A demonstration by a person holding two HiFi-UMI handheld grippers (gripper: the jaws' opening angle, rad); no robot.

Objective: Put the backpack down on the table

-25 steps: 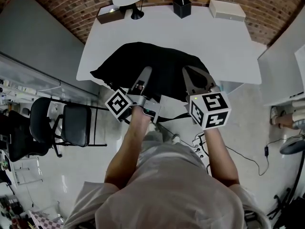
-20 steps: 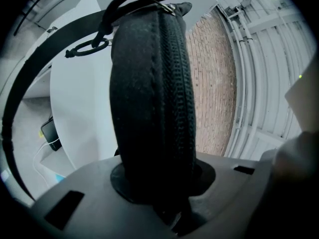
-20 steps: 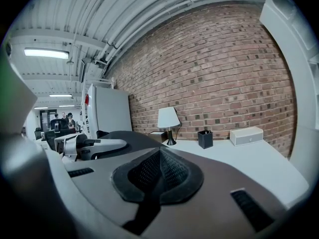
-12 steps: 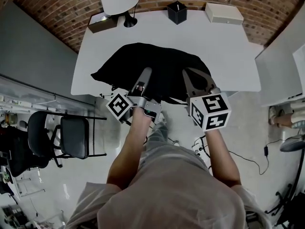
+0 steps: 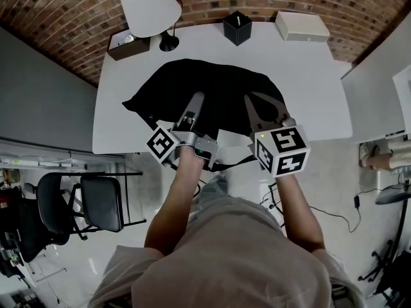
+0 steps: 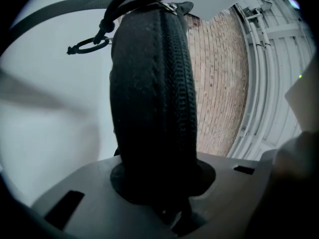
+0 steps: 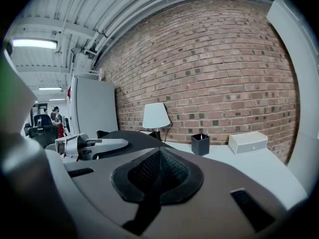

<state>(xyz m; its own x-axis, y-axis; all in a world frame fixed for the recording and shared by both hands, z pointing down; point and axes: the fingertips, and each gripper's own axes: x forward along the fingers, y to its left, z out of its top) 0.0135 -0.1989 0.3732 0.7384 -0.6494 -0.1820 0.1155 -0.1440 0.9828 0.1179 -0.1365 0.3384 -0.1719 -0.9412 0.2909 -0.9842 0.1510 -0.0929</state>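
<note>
The black backpack is carried between both grippers over the white table, with a strap hanging past the front edge. My left gripper is shut on the bag's near left edge; in the left gripper view the zippered rim stands upright out of the closed jaws. My right gripper is shut on the near right edge, and black mesh fabric is pinched in it. Whether the bag's underside rests on the tabletop is hidden.
Along the table's far edge, by the brick wall, stand a white lamp, a brown box, a black pen cup and a white box. A black chair is on the floor at the left.
Both grippers have carried the backpack forward, further over the table. The table and the things on it have come closer in the head view. Neither grip has changed.
</note>
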